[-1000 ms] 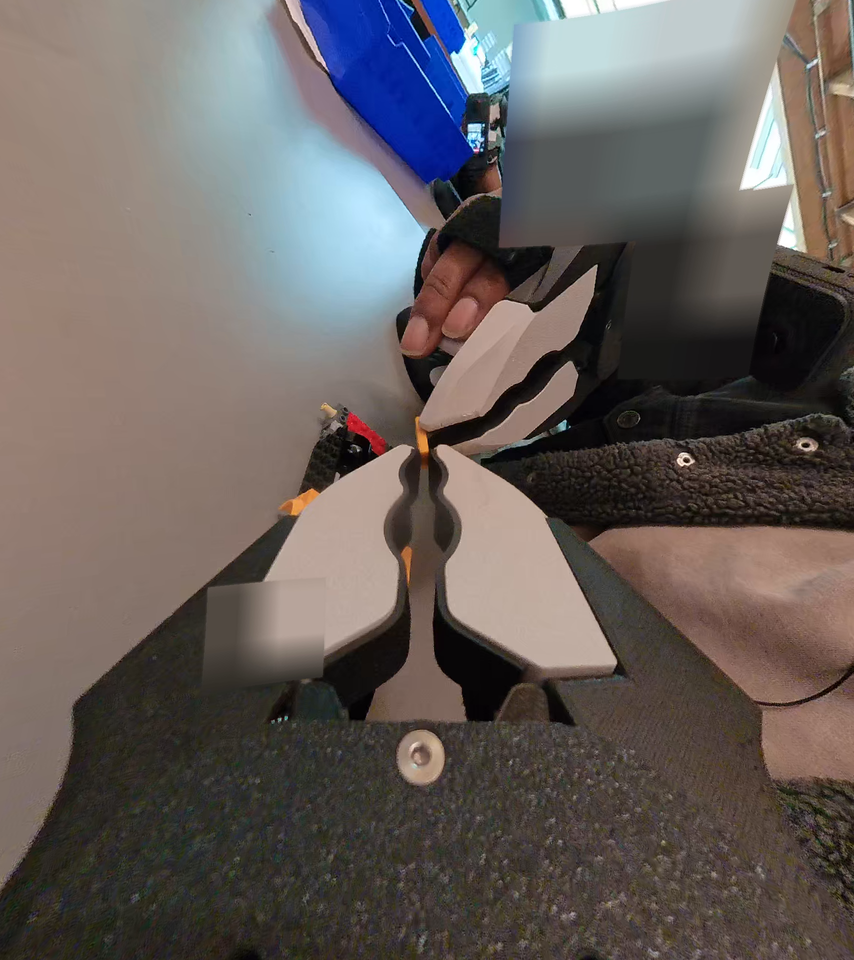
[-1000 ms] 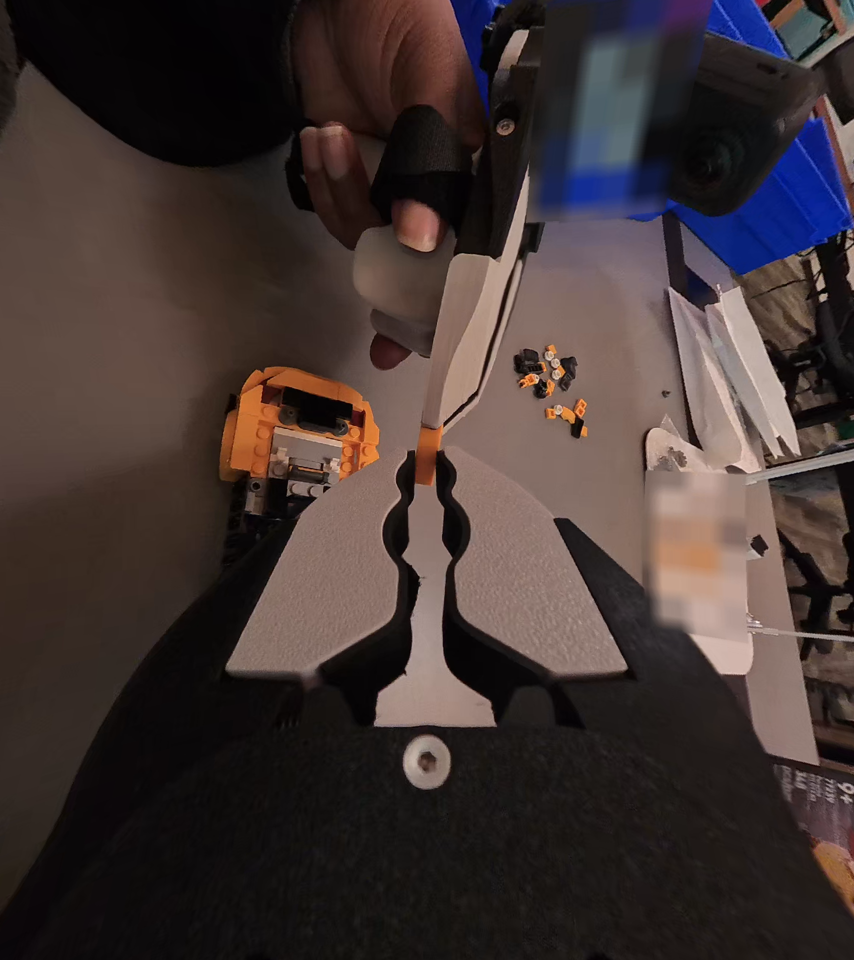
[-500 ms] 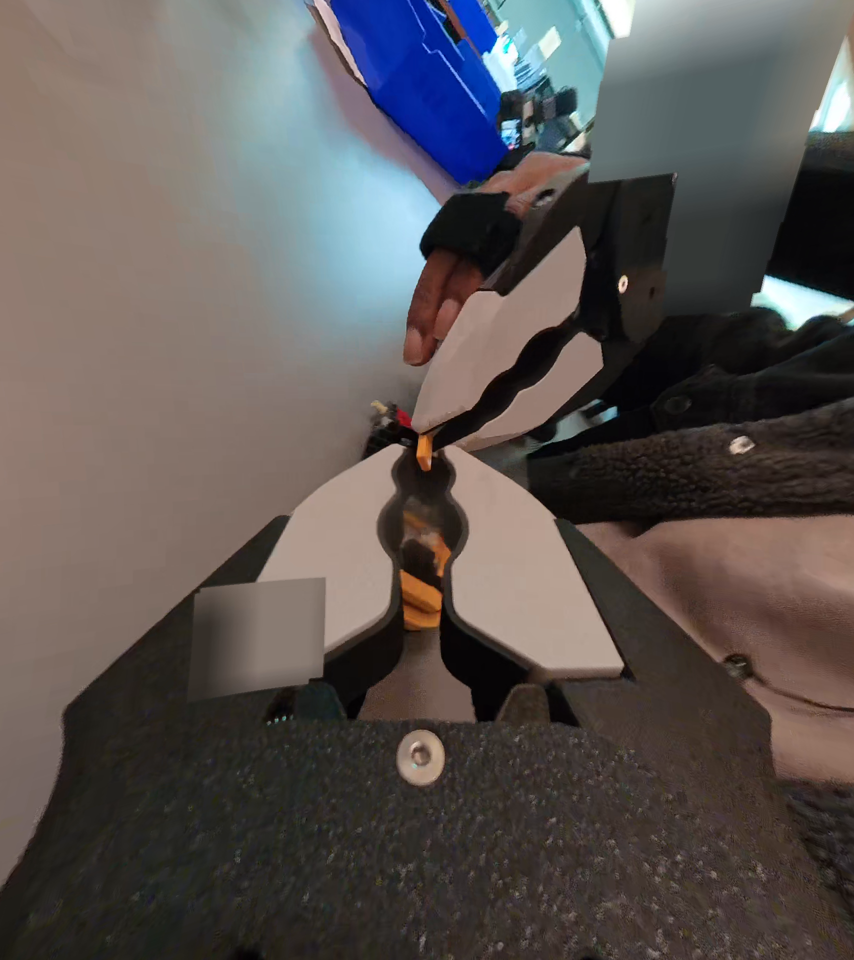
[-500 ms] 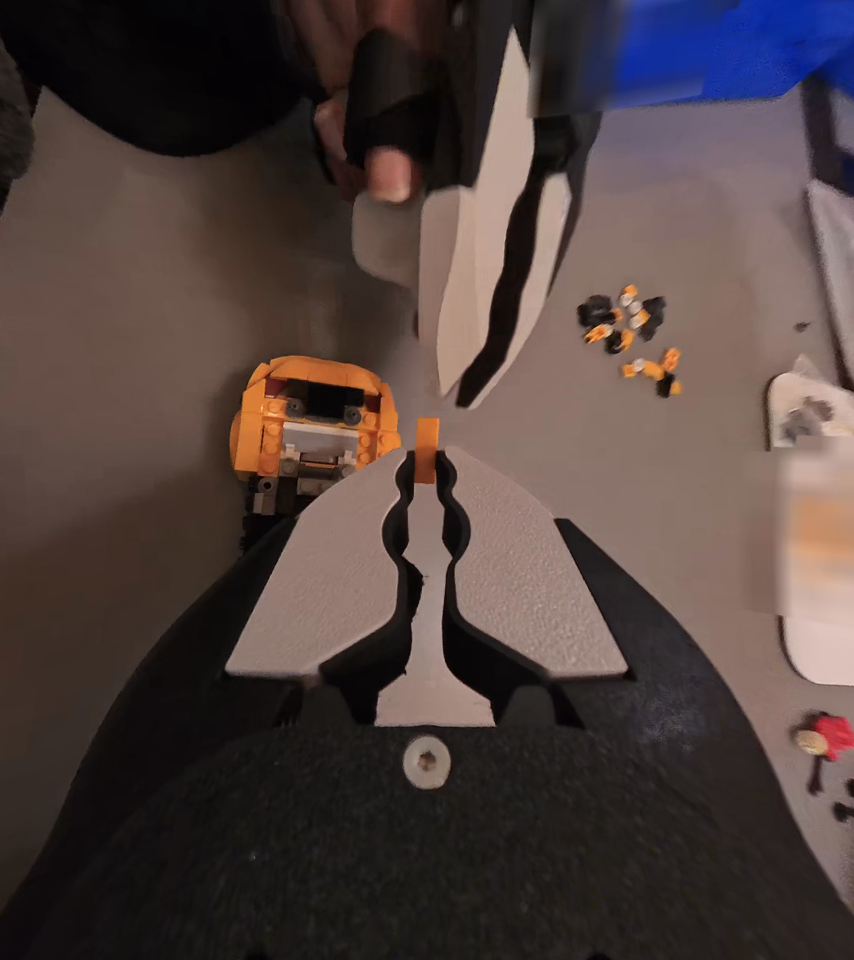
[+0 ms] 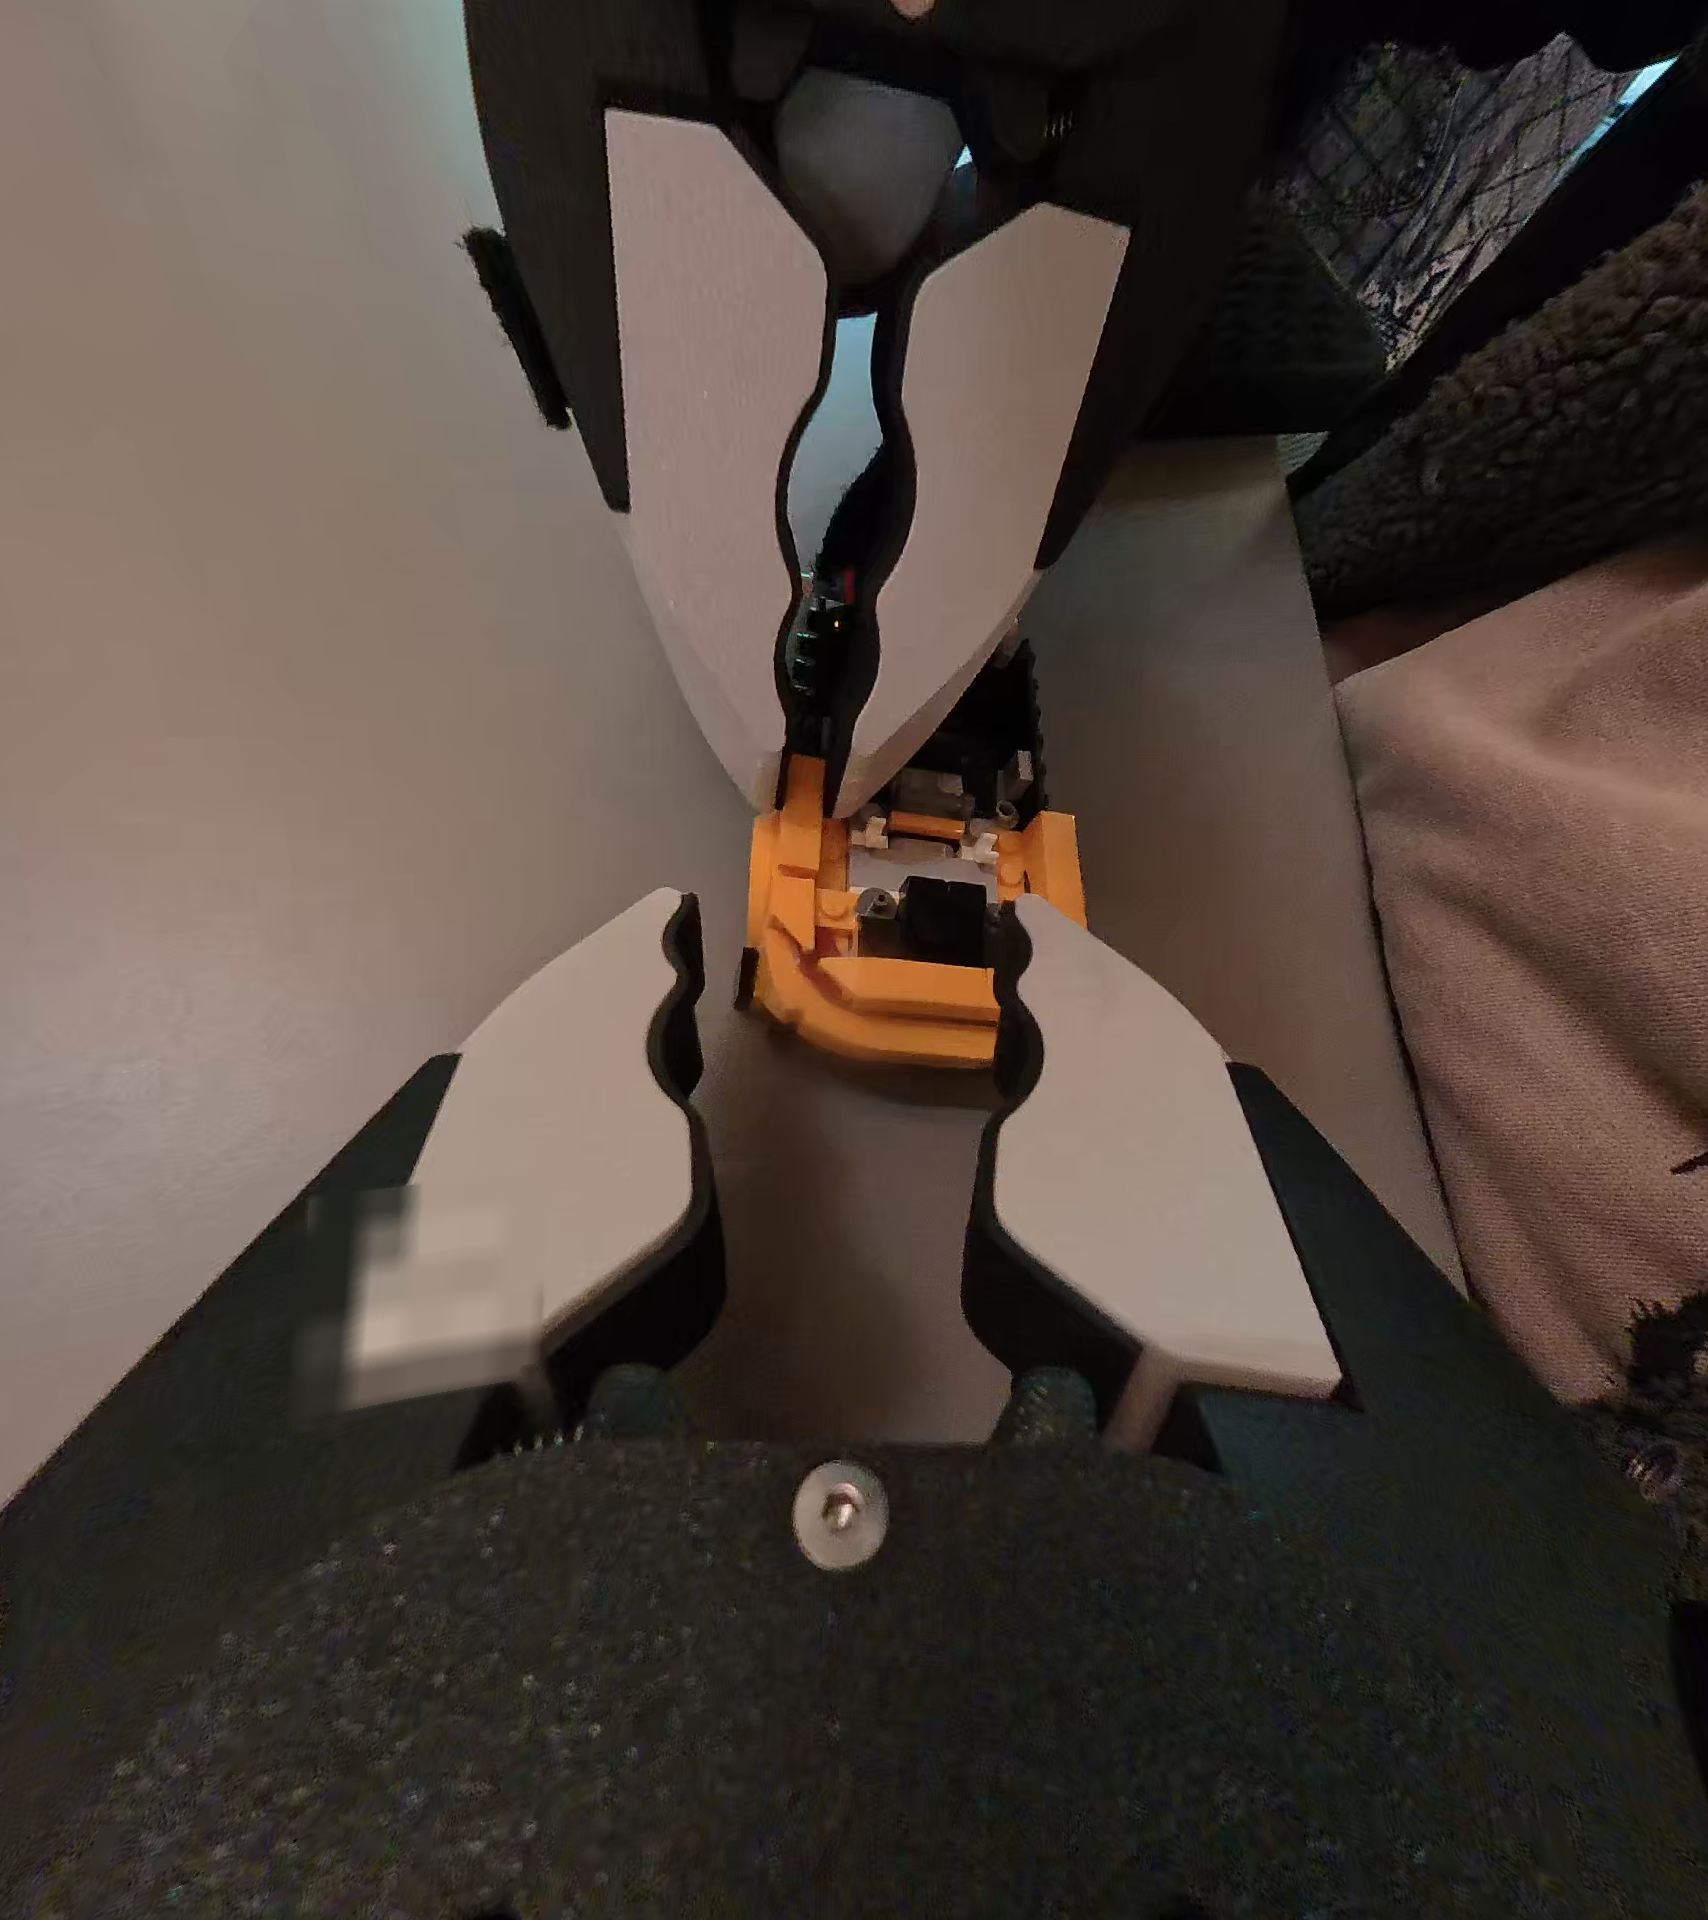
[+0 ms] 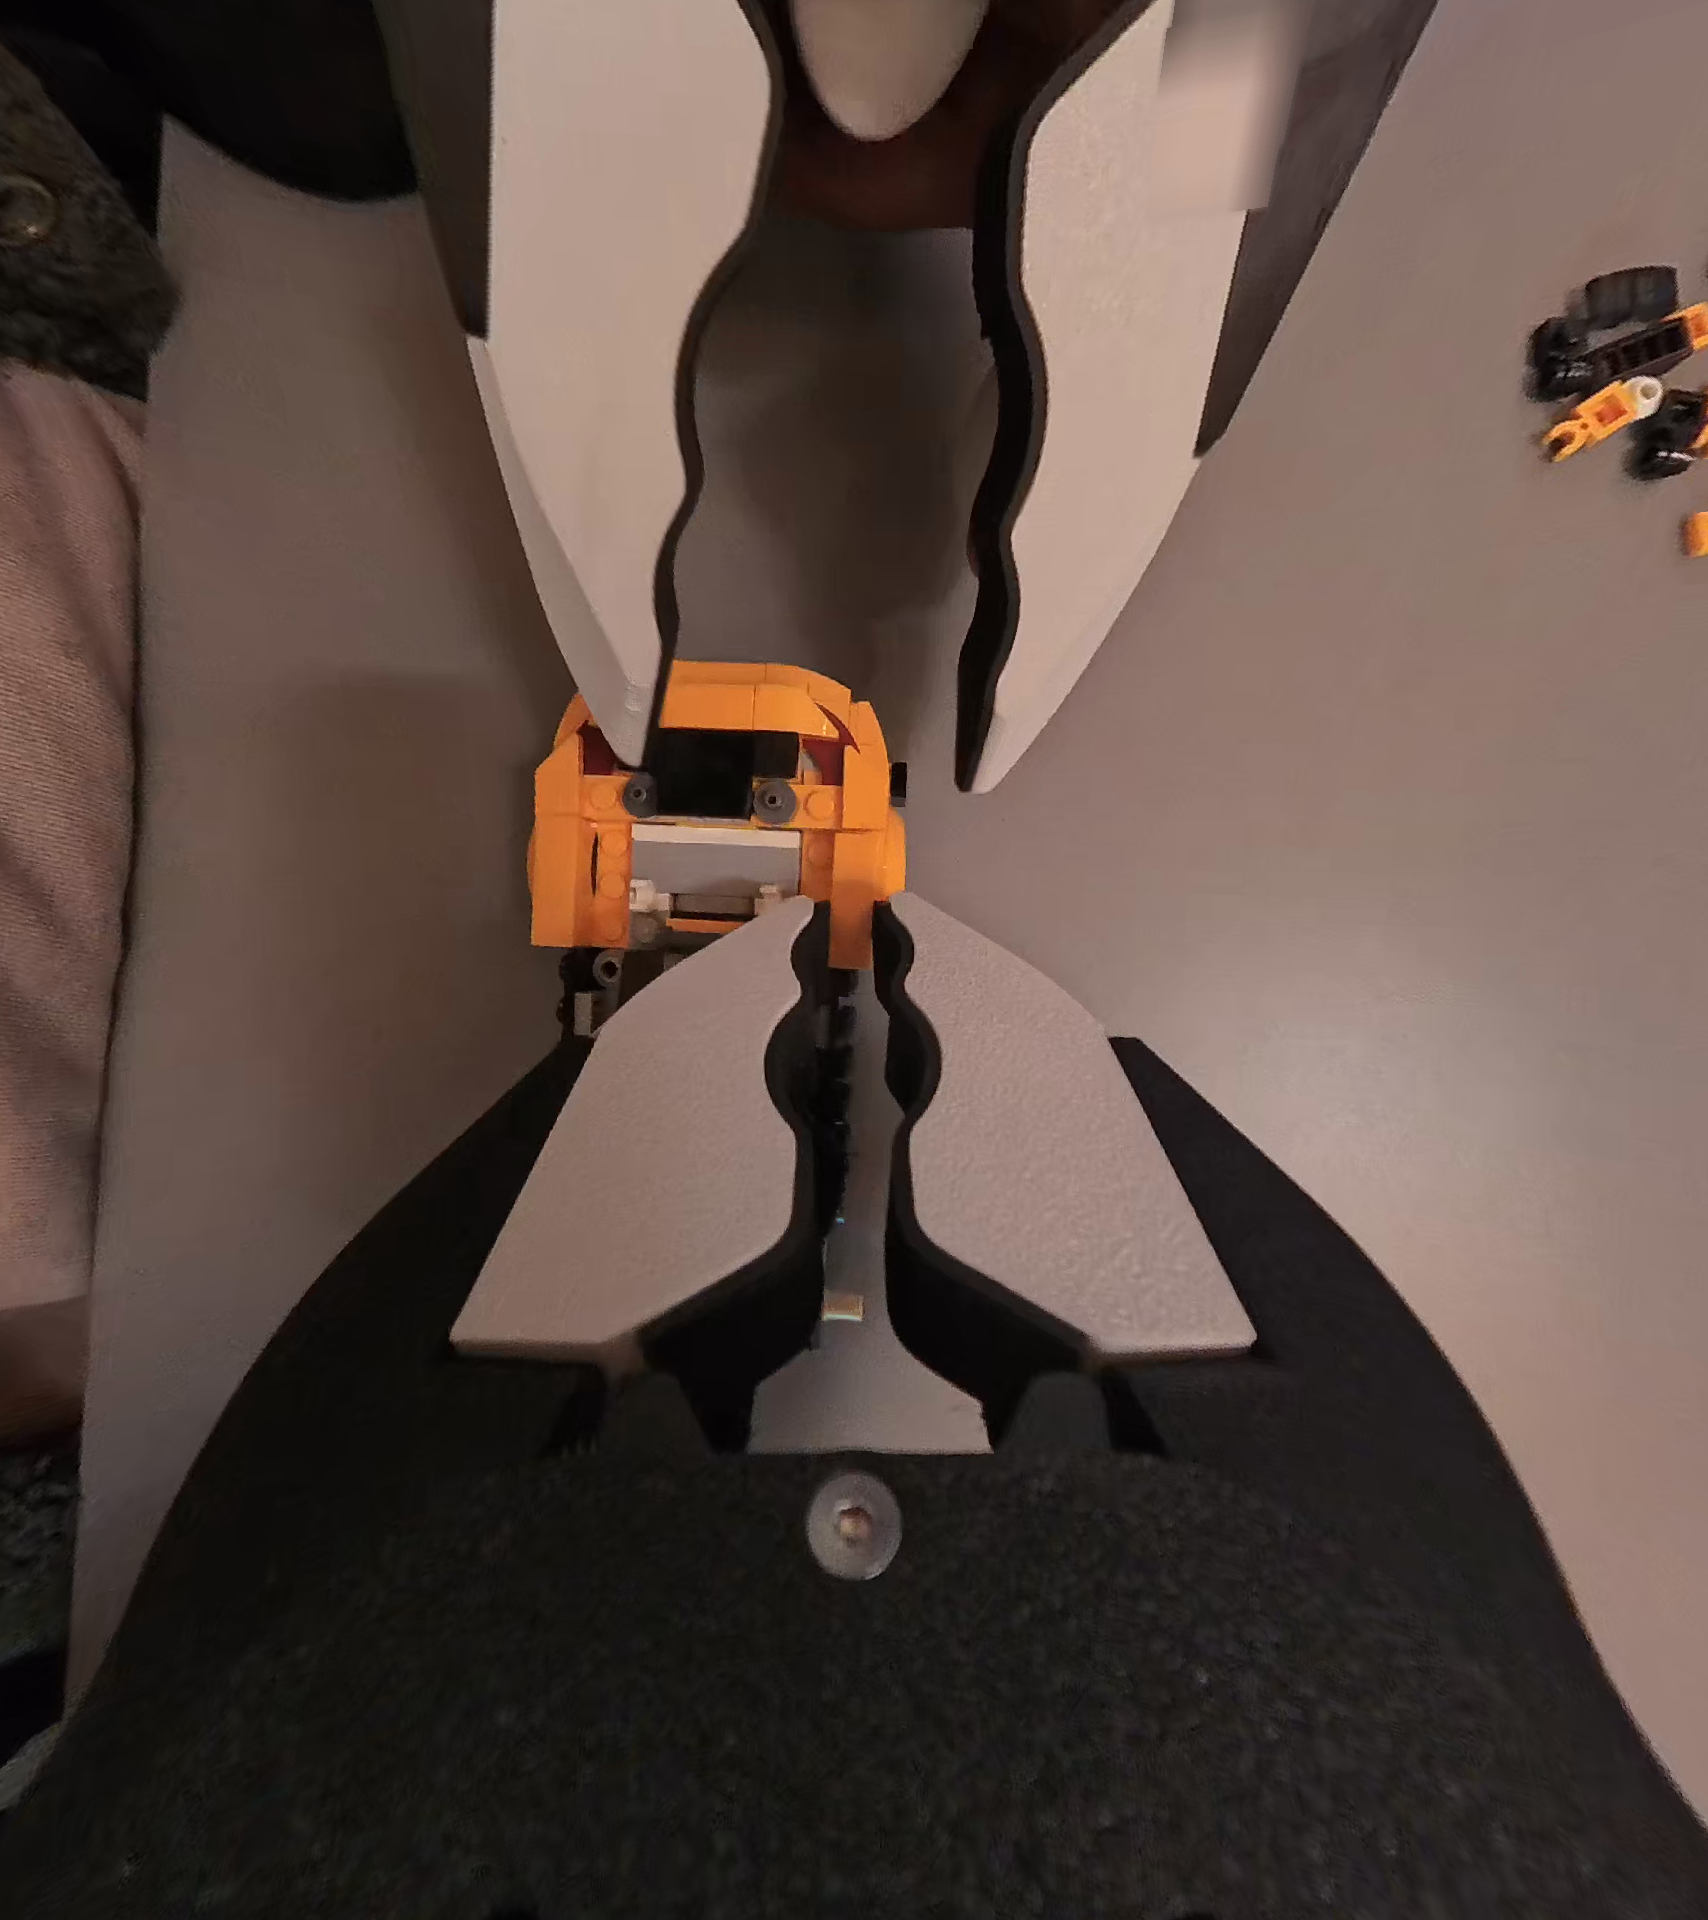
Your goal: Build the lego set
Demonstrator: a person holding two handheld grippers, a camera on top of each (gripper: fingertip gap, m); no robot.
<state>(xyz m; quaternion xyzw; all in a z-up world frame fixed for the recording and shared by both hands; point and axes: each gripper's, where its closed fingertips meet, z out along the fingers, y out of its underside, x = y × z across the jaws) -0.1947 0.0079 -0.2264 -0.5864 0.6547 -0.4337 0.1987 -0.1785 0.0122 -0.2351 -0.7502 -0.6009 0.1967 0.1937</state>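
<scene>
Right gripper (image 6: 845,920) pinching orange piece (image 6: 848,930), no legible writing

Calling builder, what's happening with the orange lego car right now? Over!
Left gripper open, straddling the orange lego car. Right gripper shut on orange piece at the car's edge. Loose bricks lie aside, clear.

The right gripper (image 6: 846,906) hid the rear of the orange lego car (image 6: 715,800), while the loose lego pieces (image 6: 1681,384) were blurred and cut off by the right edge.
</scene>
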